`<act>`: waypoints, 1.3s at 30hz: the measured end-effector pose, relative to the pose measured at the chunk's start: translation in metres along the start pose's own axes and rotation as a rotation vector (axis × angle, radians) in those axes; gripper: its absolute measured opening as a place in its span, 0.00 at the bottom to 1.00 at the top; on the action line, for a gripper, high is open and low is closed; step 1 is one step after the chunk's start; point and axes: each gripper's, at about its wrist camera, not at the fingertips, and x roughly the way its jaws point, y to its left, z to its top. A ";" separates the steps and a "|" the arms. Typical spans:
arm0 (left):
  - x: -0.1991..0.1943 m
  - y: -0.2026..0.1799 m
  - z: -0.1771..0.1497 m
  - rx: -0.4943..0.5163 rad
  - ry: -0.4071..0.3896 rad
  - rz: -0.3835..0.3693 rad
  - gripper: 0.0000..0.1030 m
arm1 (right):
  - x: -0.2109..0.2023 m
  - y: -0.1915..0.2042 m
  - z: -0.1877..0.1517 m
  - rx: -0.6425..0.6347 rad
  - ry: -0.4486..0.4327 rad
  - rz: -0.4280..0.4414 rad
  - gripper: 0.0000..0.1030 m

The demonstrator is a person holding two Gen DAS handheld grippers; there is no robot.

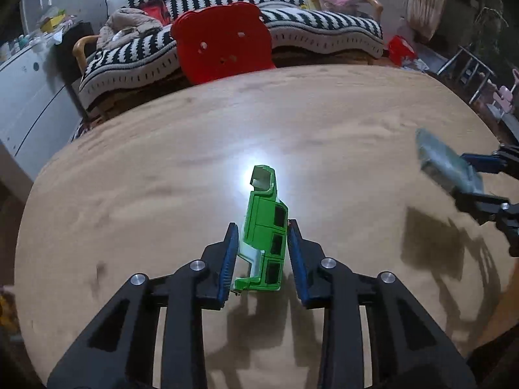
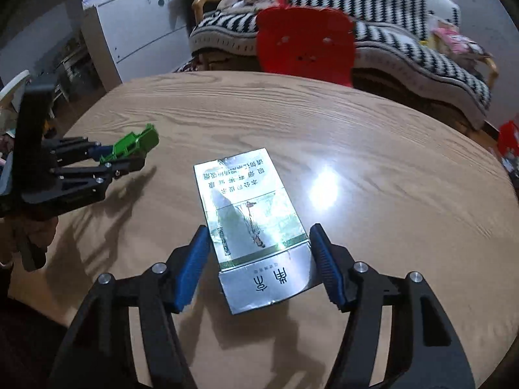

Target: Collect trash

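My left gripper [image 1: 262,227] is shut on a green plastic toy-car shell [image 1: 263,209], held upright just above the round wooden table [image 1: 155,168]; its shadow falls below. The right wrist view shows that gripper [image 2: 129,159] at the left with the green shell [image 2: 136,144] sticking out past its fingers. My right gripper [image 2: 259,230] is shut on a flattened silver cigarette pack [image 2: 253,207] with green print, its blue pads pressing both long edges. In the left wrist view the pack [image 1: 444,162] hangs blurred at the right edge in the right gripper [image 1: 467,178].
A red plastic chair [image 2: 305,42] stands at the table's [image 2: 373,136] far edge. Behind it is a sofa with a black-and-white striped blanket [image 2: 421,52]. A white cabinet [image 2: 136,26] stands far left. A lamp glare [image 2: 321,191] shines on the wood.
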 end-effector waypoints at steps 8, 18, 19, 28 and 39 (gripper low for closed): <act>-0.072 -0.123 -0.043 0.091 -0.089 -0.027 0.06 | -0.122 -0.049 -0.116 0.107 -0.069 -0.143 0.60; -0.098 -0.143 -0.062 0.126 -0.130 -0.071 0.19 | -0.154 -0.125 -0.206 0.287 -0.057 -0.178 0.61; -0.103 -0.130 -0.071 0.100 -0.143 -0.060 0.61 | -0.152 -0.126 -0.206 0.283 -0.058 -0.161 0.61; -0.081 -0.151 -0.138 0.318 -0.074 -0.165 0.80 | -0.119 -0.086 -0.163 0.196 -0.034 -0.083 0.61; -0.059 -0.179 -0.123 0.275 -0.016 -0.194 0.24 | -0.114 -0.094 -0.187 0.183 0.013 -0.104 0.61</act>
